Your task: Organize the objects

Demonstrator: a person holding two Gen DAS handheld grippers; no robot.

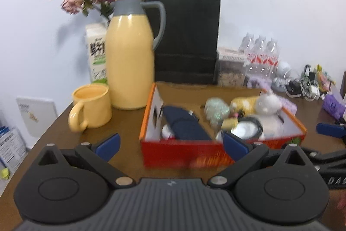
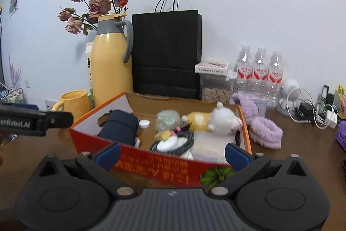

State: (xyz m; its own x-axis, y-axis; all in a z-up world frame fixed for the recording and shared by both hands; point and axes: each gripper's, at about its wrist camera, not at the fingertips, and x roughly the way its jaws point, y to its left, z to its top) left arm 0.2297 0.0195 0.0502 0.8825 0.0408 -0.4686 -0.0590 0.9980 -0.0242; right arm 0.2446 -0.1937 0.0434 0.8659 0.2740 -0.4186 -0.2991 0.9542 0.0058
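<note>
An open orange-red cardboard box (image 1: pixel 183 153) (image 2: pixel 164 168) sits on the brown table. Inside lie a dark navy pouch (image 1: pixel 183 125) (image 2: pixel 121 127), a white plush toy (image 2: pixel 225 120) (image 1: pixel 268 104), a pale green wrapped bundle (image 2: pixel 168 119) (image 1: pixel 216 110), a coiled black cable with a white disc (image 2: pixel 170 144) (image 1: pixel 246 128) and a small white cap (image 2: pixel 144 123). My left gripper (image 1: pixel 172 145) is open and empty before the box's near wall. My right gripper (image 2: pixel 172 154) is open and empty, also at the near wall. The left gripper's body shows in the right wrist view (image 2: pixel 32 120).
A yellow thermos jug (image 1: pixel 129 53) (image 2: pixel 111 62), a yellow mug (image 1: pixel 92 105) (image 2: pixel 73 101), dried roses and a black paper bag (image 1: pixel 188 40) (image 2: pixel 166 51) stand behind the box. Purple fabric (image 2: pixel 263 129), water bottles (image 2: pixel 259 70), a snack container (image 2: pixel 216 83) and cables (image 2: pixel 311 112) lie right.
</note>
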